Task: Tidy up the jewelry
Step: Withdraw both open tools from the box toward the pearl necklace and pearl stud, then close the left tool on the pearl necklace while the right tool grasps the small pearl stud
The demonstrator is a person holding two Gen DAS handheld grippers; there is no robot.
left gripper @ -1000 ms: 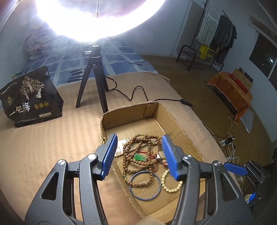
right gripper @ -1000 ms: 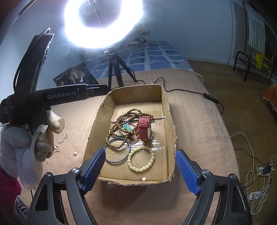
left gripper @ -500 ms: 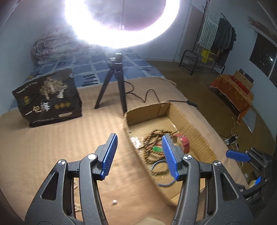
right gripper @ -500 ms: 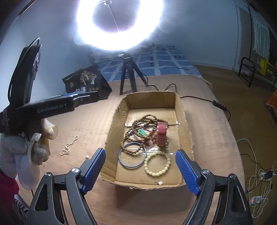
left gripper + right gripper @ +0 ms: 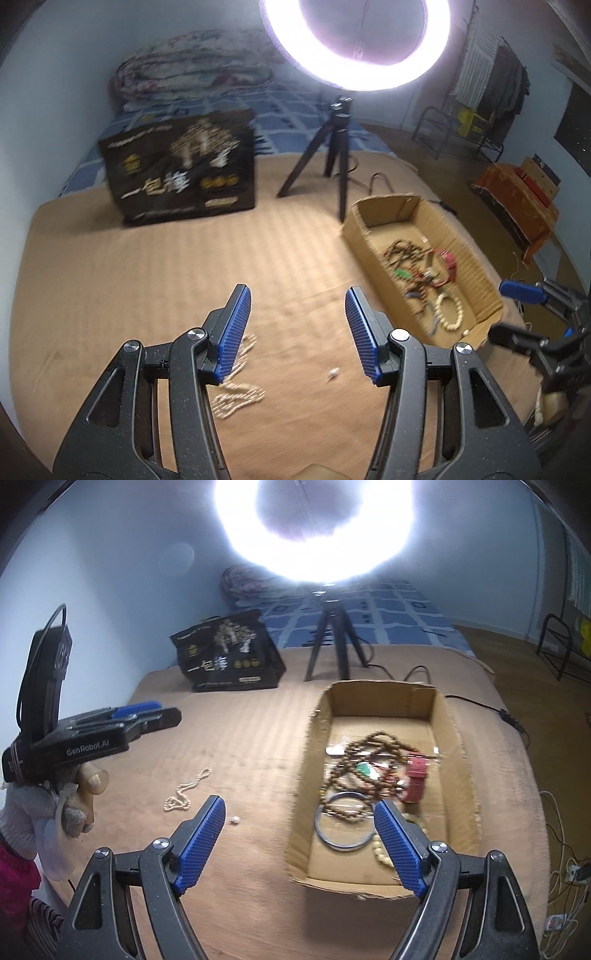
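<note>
My left gripper [image 5: 297, 330] points down at the tan bed cover [image 5: 147, 280], fingers apart, nothing between the blue pads. Just beside and partly under the left pad lies a pale pearl necklace [image 5: 236, 397], loosely heaped on the cover. A single loose pearl [image 5: 333, 373] sits to its right, near the right pad, touching neither.

My right gripper [image 5: 299, 845] is also spread wide and empty. Its left pad hangs over bare cover; its right pad hangs over the near end of the cardboard box [image 5: 456, 760]. The box rests to the right of the necklace, well apart from it.

Inside the box: a tangle of brown wooden beads [image 5: 364, 758] with a green pendant [image 5: 365, 770] in the middle, a red strap [image 5: 415, 779] to their right, a grey bangle [image 5: 345, 825] nearer to me, and a cream bead bracelet [image 5: 380, 853] at the near right, partly hidden by my right pad.

From the right wrist view the necklace appears as a thin strand left of the box, with the loose pearl near its near end. My left hand [image 5: 79, 801], in a worn glove, holds the left gripper's handle at far left.

Far side of the cover: a black printed bag [image 5: 181, 170] at left, a lit ring light [image 5: 356, 40] on a black tripod [image 5: 330, 155] just beyond the box. The left view is blurred; bead detail there is unreliable.
</note>
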